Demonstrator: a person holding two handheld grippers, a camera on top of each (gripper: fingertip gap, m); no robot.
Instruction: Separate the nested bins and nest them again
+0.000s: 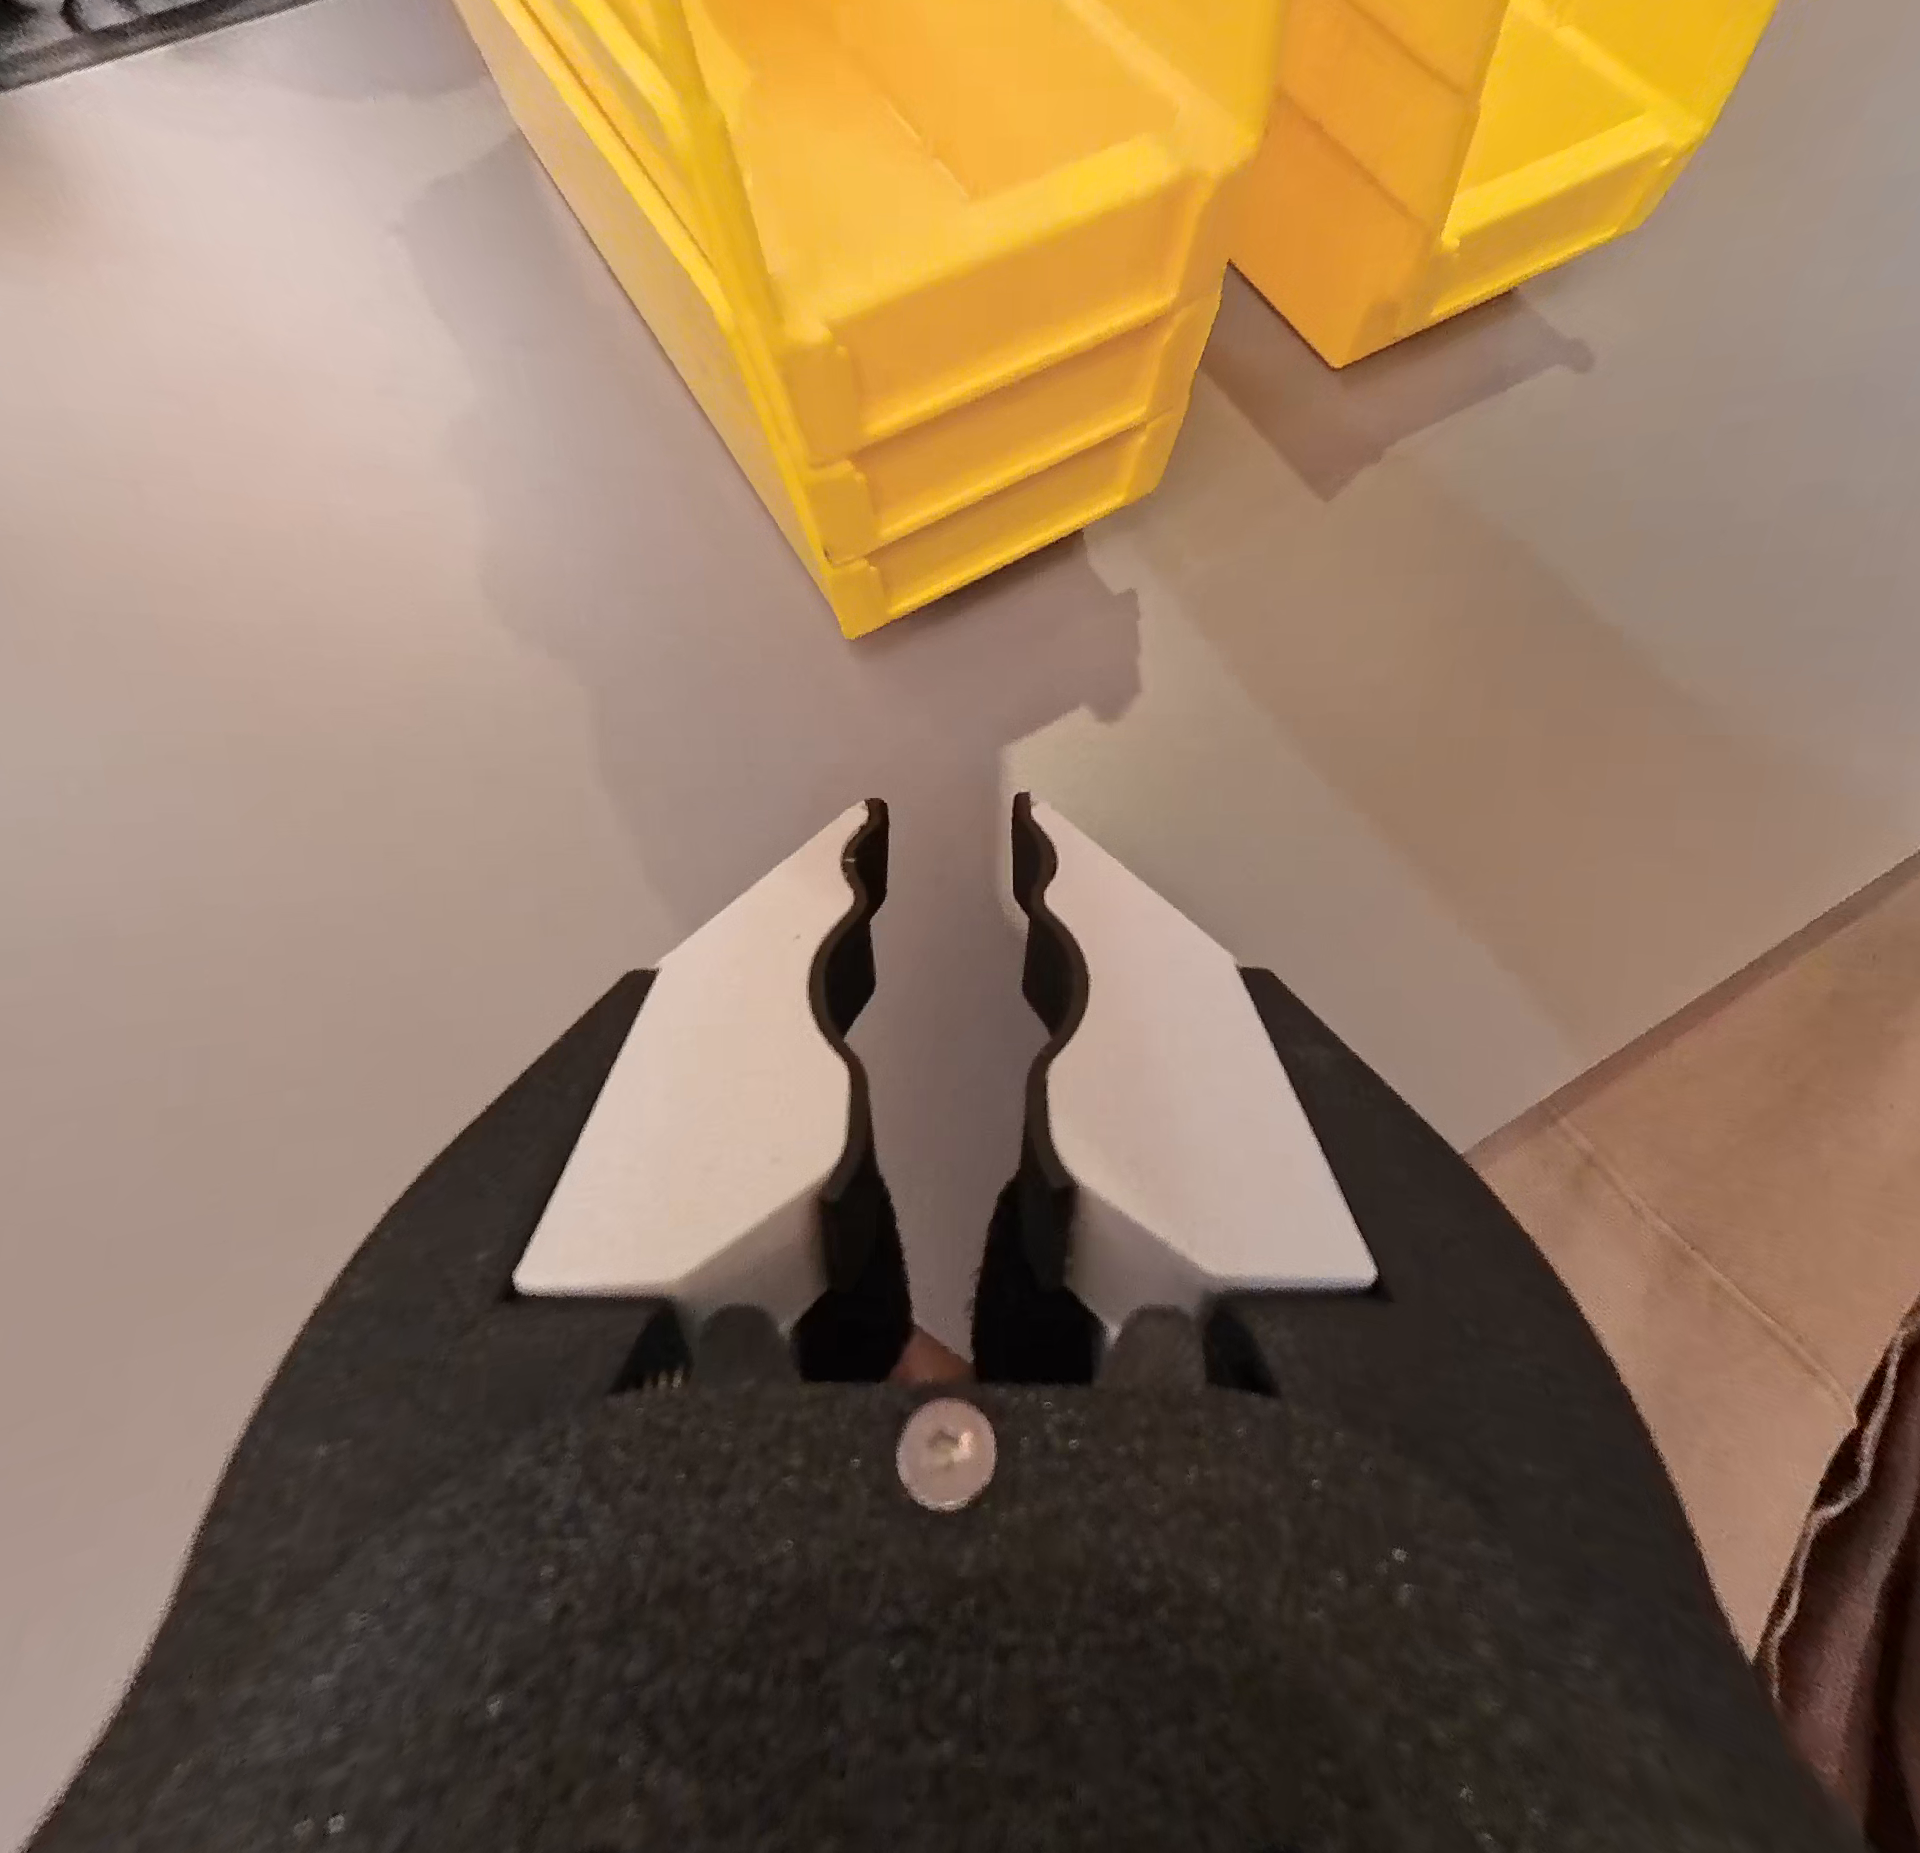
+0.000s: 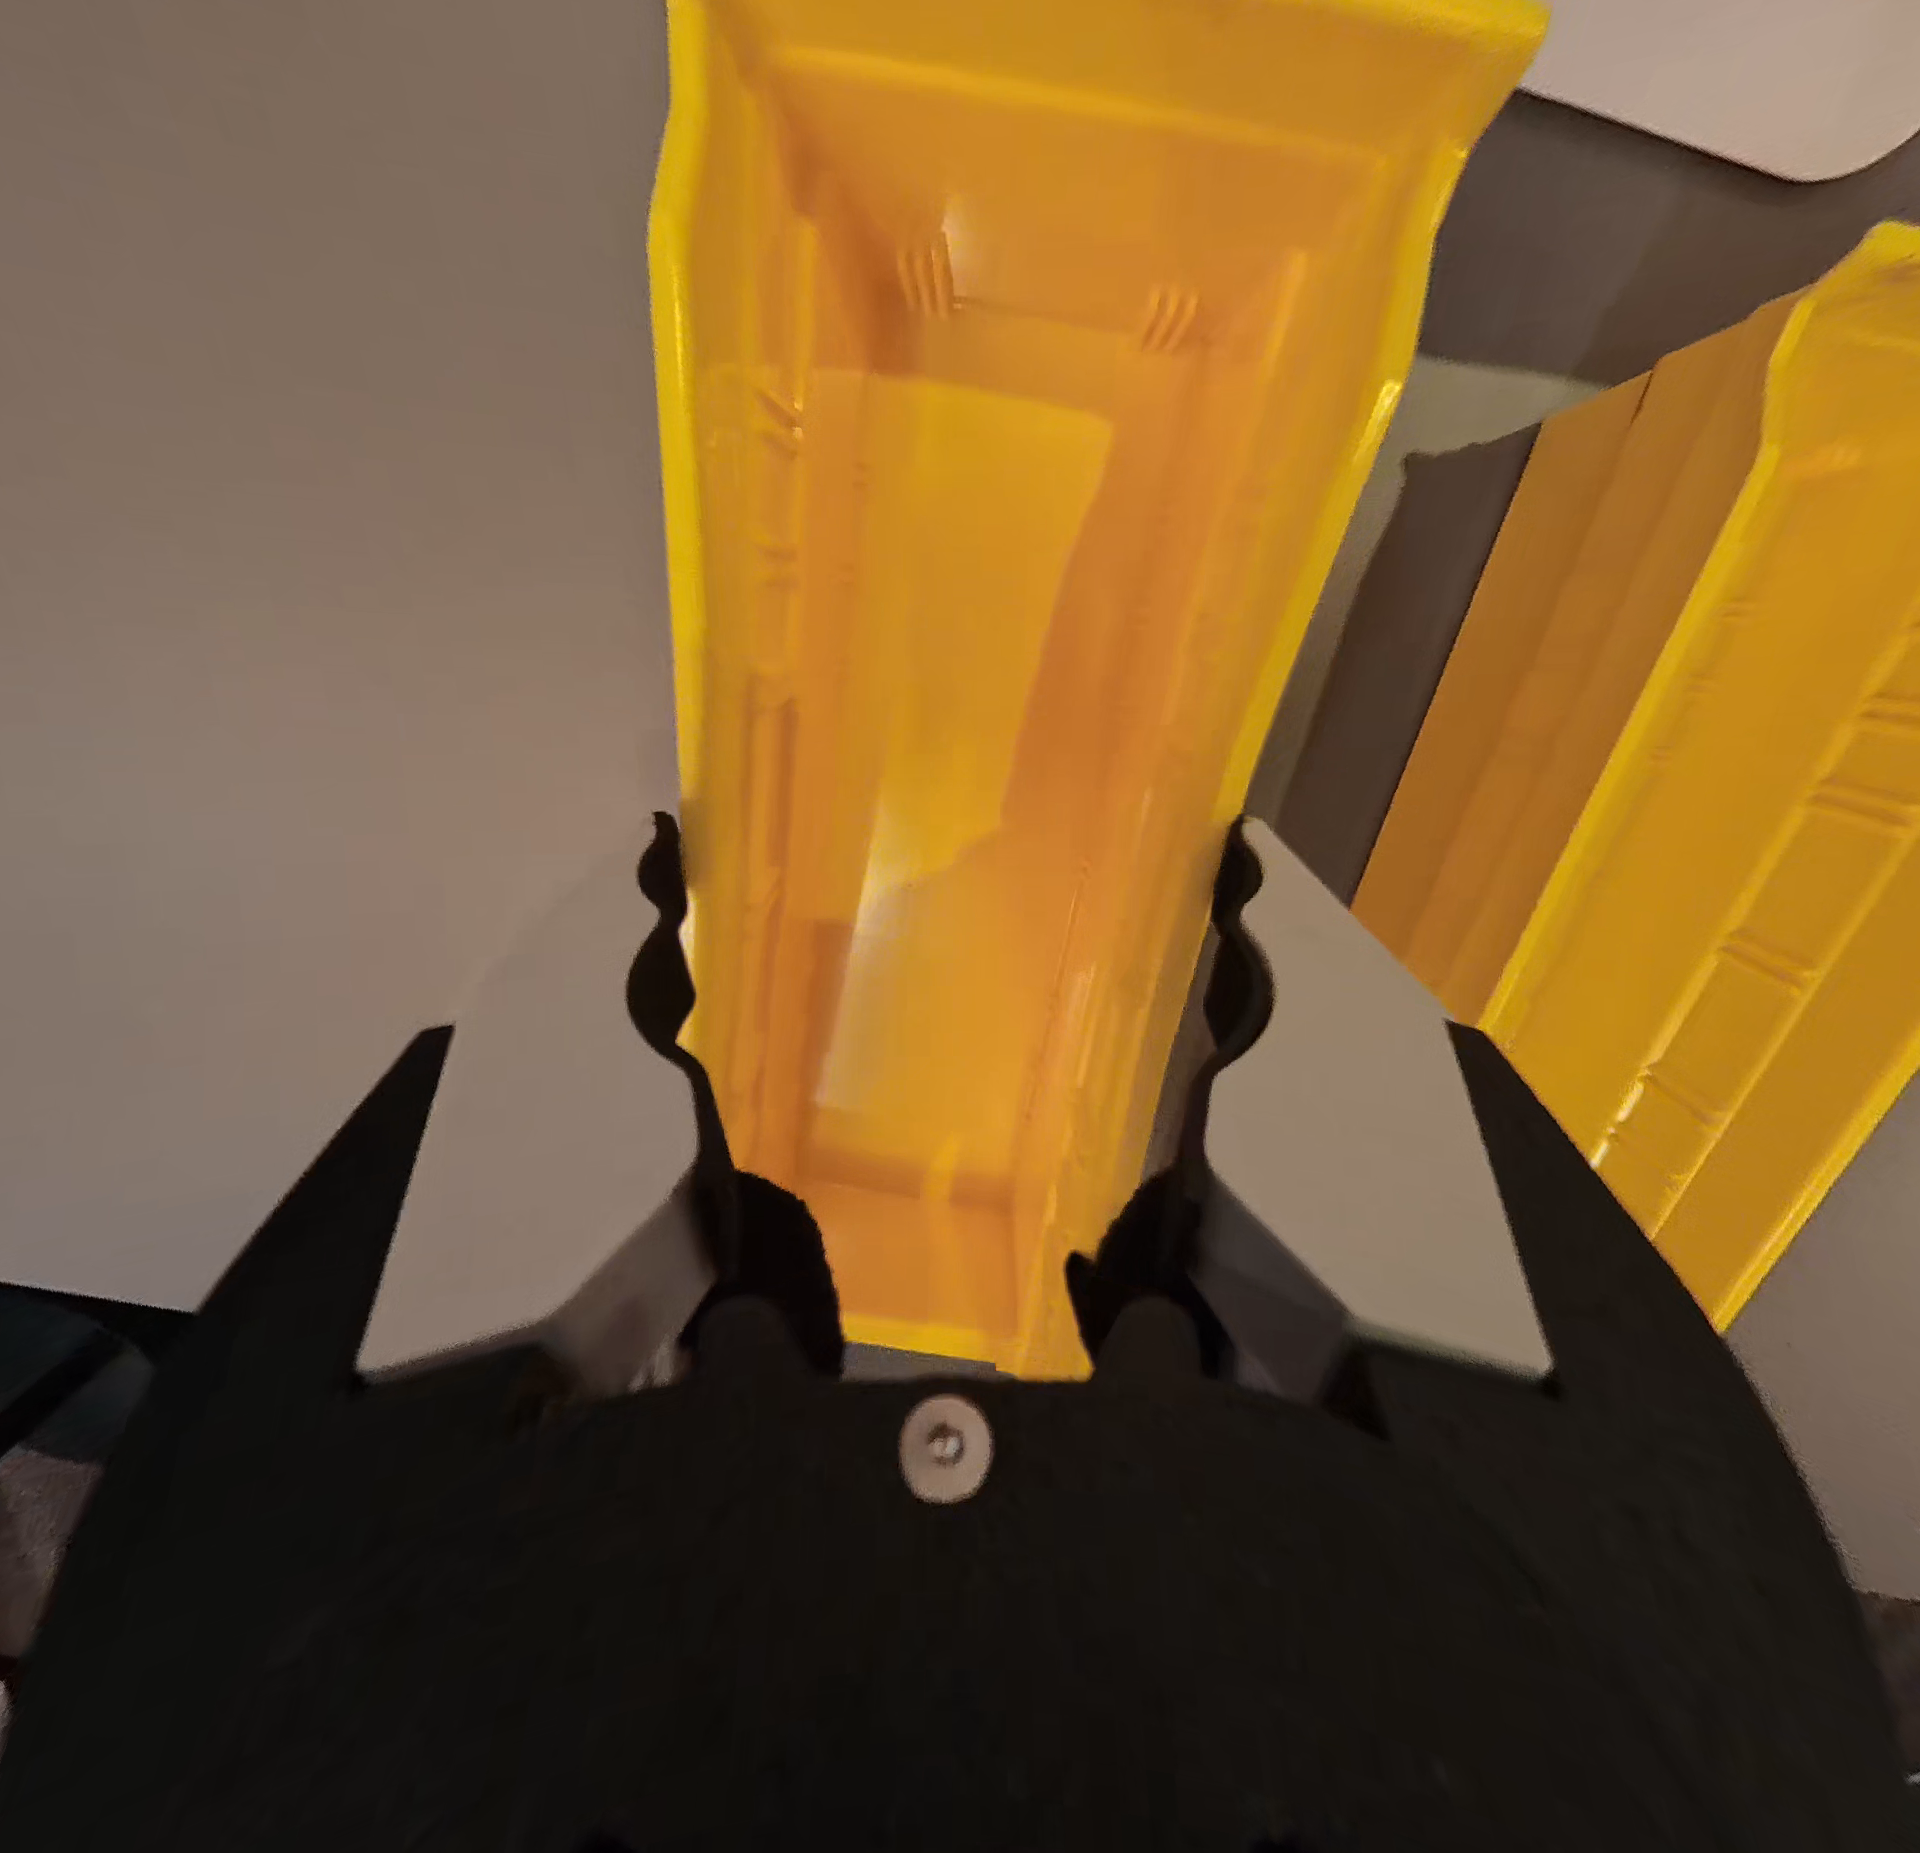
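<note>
Grey surface (image 1: 312, 660), tan floor (image 1: 1714, 1232) beyond. Left claw (image 1: 950, 816) slightly parted, empty, near nested yellow bins (image 1: 997, 390). Right claw (image 2: 951, 847) apparently grips yellow bin (image 2: 997, 556); blurred.

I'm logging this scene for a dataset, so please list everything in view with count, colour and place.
Nested stack: three yellow bins, on the table, ahead of the left hand-held gripper.
Second bin group: yellow, count unclear, on the table right of the stack.
Held bin: one, yellow, between the right hand-held gripper's fingers.
Side bin: yellow, count unclear, right of the held bin.
Table: one, grey.
Floor: beige, beyond the table's right edge.
Cloth: brown, lower right corner.
Left hand-held gripper: black with white fingers, empty, over the table.
Right hand-held gripper: black with white fingers, gripping the held bin.
</note>
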